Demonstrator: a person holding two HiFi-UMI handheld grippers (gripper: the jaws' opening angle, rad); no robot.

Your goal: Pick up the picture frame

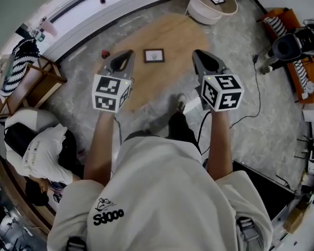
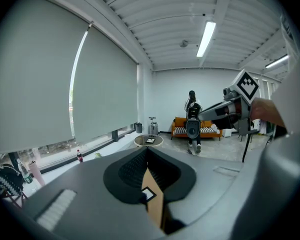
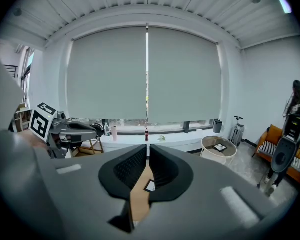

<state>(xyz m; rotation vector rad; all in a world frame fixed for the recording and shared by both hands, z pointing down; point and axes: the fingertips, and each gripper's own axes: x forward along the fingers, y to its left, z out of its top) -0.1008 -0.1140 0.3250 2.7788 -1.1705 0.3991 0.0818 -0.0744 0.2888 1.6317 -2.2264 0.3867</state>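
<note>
On round tan floor patch (image 1: 167, 33), small dark-edged flat picture frame (image 1: 154, 55) lies below, between left gripper (image 1: 126, 55) and right gripper (image 1: 200, 55). Both jaws shut tight, empty. Reach like that, you might just knock frame away.

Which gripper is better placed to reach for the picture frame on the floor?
Left, probably: the left gripper is nearer the picture frame than the right gripper. Both are shut.

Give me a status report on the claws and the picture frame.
Left claw shut, empty. Right claw shut, empty. Picture frame flat on the wood floor ahead, untouched. Small red object beside it, path clear.
</note>
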